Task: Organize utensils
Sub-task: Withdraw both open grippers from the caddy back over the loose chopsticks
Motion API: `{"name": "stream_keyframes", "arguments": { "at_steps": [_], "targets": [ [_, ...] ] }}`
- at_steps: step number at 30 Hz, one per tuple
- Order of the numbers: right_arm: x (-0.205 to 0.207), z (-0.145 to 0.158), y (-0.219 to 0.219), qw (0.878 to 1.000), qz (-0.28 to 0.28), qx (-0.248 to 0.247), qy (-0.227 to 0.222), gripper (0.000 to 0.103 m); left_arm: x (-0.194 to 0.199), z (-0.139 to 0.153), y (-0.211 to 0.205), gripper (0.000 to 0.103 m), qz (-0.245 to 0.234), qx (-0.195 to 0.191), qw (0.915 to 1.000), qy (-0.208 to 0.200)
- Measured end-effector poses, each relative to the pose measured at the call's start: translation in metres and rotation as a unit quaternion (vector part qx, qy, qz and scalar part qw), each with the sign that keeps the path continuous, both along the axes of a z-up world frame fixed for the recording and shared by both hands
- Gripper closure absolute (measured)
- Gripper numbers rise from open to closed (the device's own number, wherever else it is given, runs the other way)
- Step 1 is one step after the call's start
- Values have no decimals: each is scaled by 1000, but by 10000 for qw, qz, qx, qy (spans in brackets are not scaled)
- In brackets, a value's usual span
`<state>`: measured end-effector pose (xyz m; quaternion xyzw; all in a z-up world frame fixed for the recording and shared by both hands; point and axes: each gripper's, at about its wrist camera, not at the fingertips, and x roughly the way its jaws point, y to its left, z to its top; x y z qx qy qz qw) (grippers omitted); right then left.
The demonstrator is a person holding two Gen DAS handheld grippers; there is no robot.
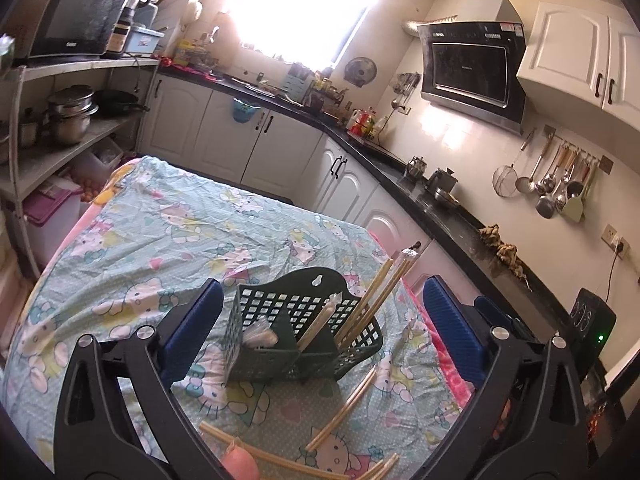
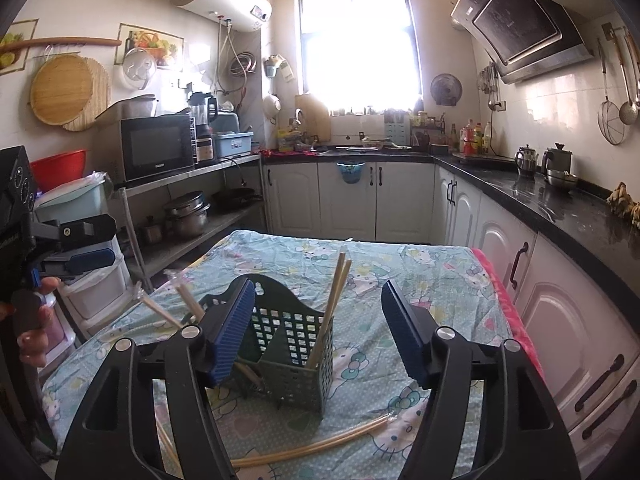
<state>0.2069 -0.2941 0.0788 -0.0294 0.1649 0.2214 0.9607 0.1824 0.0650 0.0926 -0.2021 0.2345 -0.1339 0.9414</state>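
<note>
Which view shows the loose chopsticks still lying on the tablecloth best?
The left wrist view: several loose chopsticks lie in plain sight before the green basket. The right wrist view shows only one pair, partly hidden behind the open right gripper.

wide-open right gripper (image 2: 318, 332) above green utensil basket (image 2: 296, 356) with upright chopsticks (image 2: 334, 312)

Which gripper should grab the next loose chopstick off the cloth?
Probably right. The right gripper is open, with a loose chopstick pair lying just below its fingers beside the green basket. The left gripper is open too, facing the basket.
</note>
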Motion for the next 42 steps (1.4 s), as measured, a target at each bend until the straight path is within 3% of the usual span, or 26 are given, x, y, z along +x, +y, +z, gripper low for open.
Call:
{"name": "stream_keyframes", "arguments": {
  "at_steps": [22, 42],
  "targets": [
    [-46, -11, 21, 9985, 423, -345, 85, 35, -45, -29, 18, 11, 147, 165, 9992, 334],
    [-79, -45, 56, 9900, 1084, -767, 472, 35, -57, -64, 37, 11, 420, 393, 9951, 807]
  ]
}}
